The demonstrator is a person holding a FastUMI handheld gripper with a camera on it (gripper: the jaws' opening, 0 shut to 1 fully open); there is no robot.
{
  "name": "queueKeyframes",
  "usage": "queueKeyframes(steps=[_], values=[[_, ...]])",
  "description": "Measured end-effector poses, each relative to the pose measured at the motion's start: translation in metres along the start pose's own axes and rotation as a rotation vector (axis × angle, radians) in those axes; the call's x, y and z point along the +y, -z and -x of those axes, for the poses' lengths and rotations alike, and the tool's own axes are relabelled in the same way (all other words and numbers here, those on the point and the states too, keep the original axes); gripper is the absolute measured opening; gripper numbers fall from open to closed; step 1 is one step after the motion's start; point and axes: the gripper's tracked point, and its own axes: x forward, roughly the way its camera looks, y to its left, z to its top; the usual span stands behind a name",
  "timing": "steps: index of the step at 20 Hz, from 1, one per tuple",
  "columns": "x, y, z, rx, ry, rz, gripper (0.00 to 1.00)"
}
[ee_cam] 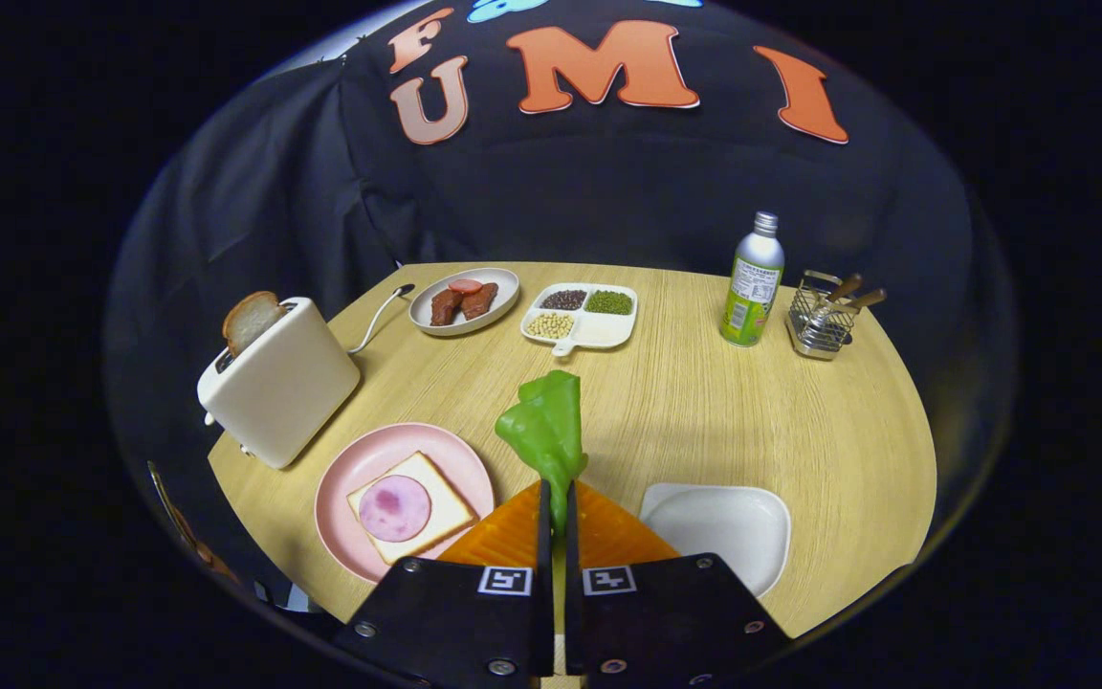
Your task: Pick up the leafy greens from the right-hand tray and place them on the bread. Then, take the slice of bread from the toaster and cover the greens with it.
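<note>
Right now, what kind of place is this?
Likely a staged kitchen-table setup in a recording booth: a round wooden table with a toaster holding bread, plates of food and a black cloth backdrop. The gripper has its jaws shut on leafy greens.

Bright green leafy greens (545, 427) stand pinched between the fingers (511, 522) over a pale wood-grain tabletop (752, 421), a pink plate (352, 466) beside them and a cream toaster (281, 385) beyond.
</note>
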Motion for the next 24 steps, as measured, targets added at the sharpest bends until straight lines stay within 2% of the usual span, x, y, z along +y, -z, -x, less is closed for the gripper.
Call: queueKeyframes(steps=[10,24], values=[[0.066,0.009,-0.025,0.033,-0.101,0.080,0.05],[0.116,0.044,-0.063,0.174,-0.143,0.117,0.05]])
